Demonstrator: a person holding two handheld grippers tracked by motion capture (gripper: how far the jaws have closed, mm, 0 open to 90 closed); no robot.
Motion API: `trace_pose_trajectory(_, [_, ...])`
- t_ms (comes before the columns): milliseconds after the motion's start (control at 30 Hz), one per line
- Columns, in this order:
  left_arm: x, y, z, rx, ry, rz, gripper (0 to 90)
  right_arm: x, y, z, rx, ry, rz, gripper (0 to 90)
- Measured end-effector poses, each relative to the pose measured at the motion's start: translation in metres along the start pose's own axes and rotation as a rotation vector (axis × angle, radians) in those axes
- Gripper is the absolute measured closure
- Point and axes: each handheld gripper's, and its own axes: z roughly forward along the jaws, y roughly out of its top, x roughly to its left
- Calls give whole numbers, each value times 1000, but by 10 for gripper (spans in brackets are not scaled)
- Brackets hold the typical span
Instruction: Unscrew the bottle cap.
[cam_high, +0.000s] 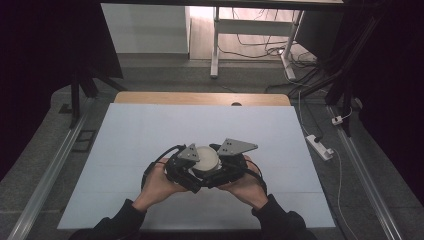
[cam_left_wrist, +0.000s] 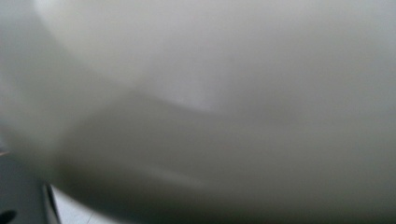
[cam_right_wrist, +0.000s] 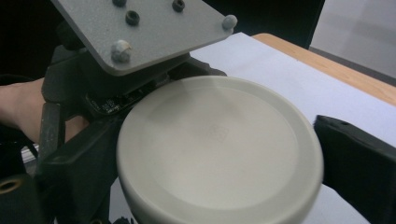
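An off-white round dish sits between my two grippers at the near middle of the table. My right gripper brackets it: one black jaw presses its right rim, the other lies along its left side, so it looks shut on the dish. My left gripper comes at the dish from the left, and its grey plate rises behind the dish in the right gripper view. In the left gripper view the dish is a close grey-white blur that hides the jaws. My right gripper meets it from the right.
A pale sheet covers the table, with a wooden edge at the far side. Beyond it stand a white desk frame and loose cables. A power strip lies on the floor at the right.
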Motion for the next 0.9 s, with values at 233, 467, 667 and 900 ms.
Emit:
trace_pose_trajectory(233, [1,0,-2,-2,-38,22,76,0,0,-2,-4,26,-19,71])
trace_pose_trajectory(467, [1,0,-2,-15,-148,69,76,-13,-2,-7,-8,193,-27,72])
trace_pose_trajectory(667, [-2,0,1,-5,-182,98,76,-22,-4,-10,-5,311,-68,71])
trace_pose_trajectory(900, [1,1,-3,-17,-109,45,76,-15,1,-9,10,206,-22,11])
